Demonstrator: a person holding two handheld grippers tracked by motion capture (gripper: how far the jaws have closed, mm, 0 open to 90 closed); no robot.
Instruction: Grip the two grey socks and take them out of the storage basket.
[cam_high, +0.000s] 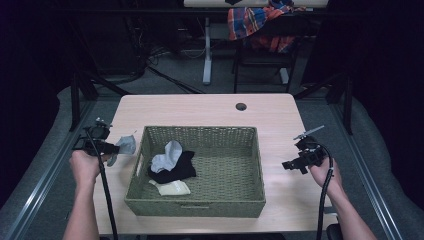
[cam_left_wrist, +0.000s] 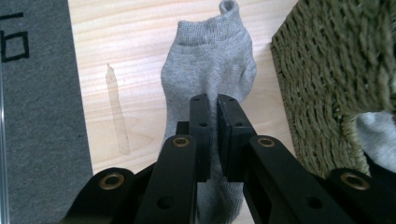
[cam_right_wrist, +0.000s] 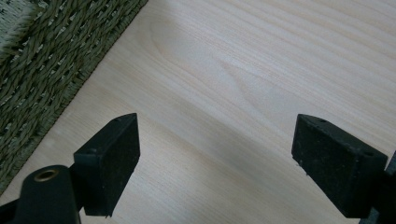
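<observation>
The left gripper (cam_left_wrist: 212, 135) has its jaws closed on a grey sock (cam_left_wrist: 210, 60), pinching a fold of fabric near the sock's midsection. The cuff lies ahead of the jaws, the remainder trails back beneath them. In the high view the sock hangs from this gripper (cam_high: 111, 147) just outside the left wall of the woven basket (cam_high: 200, 206), above the wooden table (cam_high: 200, 107).

The sock is judged light, soft and limp: it will drape and swing, not hold shape. A pinch across doubled fabric, as here, should hold securely; a single-layer edge grip may slip.

The right gripper (cam_right_wrist: 217, 163) has its jaws wide apart and empty over bare table, the basket wall off to their left.

Inside the basket lie a black sock (cam_high: 175, 170), a pale grey sock (cam_high: 167, 157) and a cream sock (cam_high: 172, 188).
</observation>
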